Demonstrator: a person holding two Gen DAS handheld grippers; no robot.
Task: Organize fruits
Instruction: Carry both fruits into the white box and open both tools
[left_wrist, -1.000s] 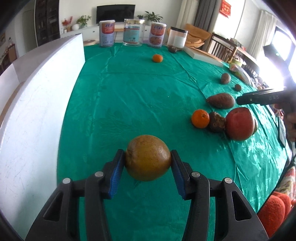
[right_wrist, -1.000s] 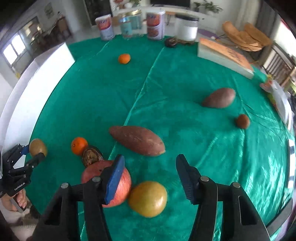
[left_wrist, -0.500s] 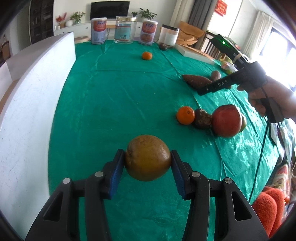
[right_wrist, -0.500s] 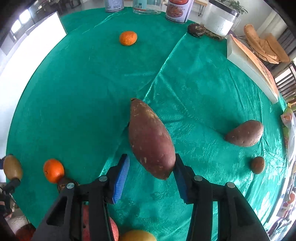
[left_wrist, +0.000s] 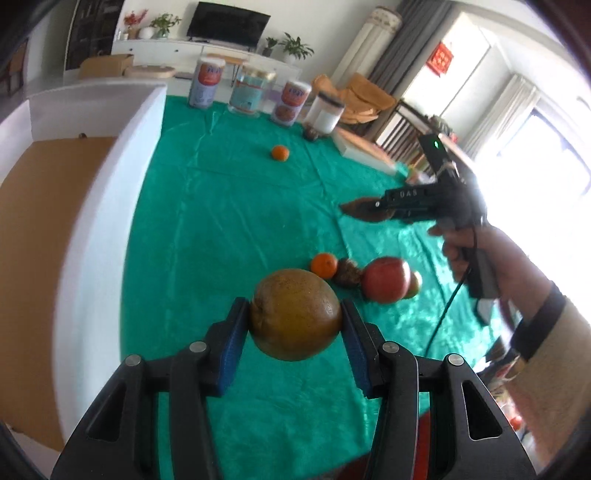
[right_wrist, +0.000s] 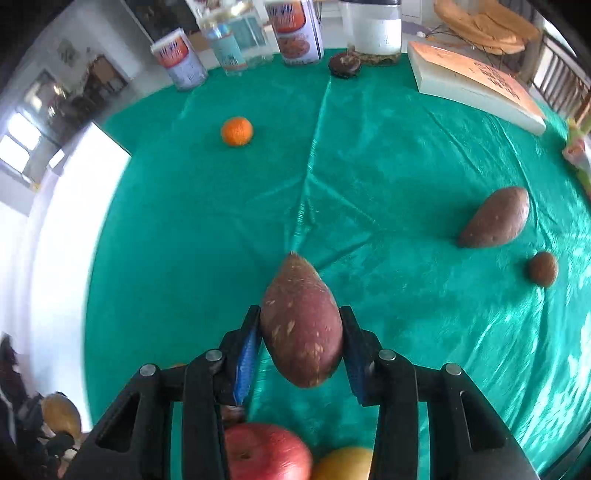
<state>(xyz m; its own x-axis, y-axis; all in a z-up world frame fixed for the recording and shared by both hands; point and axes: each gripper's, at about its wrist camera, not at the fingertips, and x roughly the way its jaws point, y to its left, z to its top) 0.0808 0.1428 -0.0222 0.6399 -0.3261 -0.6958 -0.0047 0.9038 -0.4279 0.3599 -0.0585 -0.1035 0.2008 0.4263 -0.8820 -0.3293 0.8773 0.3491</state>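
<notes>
While both grippers are raised over the green tablecloth (right_wrist: 388, 177), each has sth clamped. L gripper (left_wrist: 295, 325): blue pads pressed on either side of a round brownish-yellow fruit (left_wrist: 295, 314), held clear above the cloth, near the white foam board (left_wrist: 96, 206) at the table's left edge. R gripper (right_wrist: 301, 339): jaws closed on a reddish-brown sweet potato (right_wrist: 301, 325), gripped approx mid-body, pointed tip facing fwd, lifted off the cloth. From the L wrist view the R gripper shows side-on w/ the sweet potato tip poking out past it, the person's right hand (left_wrist: 472, 251) on the handle.

Below the R gripper, on the cloth: red apple (right_wrist: 266, 452) and a yellow fruit (right_wrist: 343, 465) just beside it, touching or nearly, can't tell. L wrist view puts a small orange (left_wrist: 324, 264) and a dark wrinkled fruit (left_wrist: 347, 272) in a row w/ that apple, close together.

Elsewhere on the cloth: second orange (right_wrist: 236, 130) alone toward the far side; second sweet potato (right_wrist: 495, 218) to the right, w/ a small brown round fruit (right_wrist: 542, 268) near it. Far edge: two labelled tins, a clear jar (right_wrist: 232, 40) between them, a white-filled jar (right_wrist: 376, 29), a dark round item (right_wrist: 344, 64) touching its base, and a book (right_wrist: 476, 81) lying flat at far right.
</notes>
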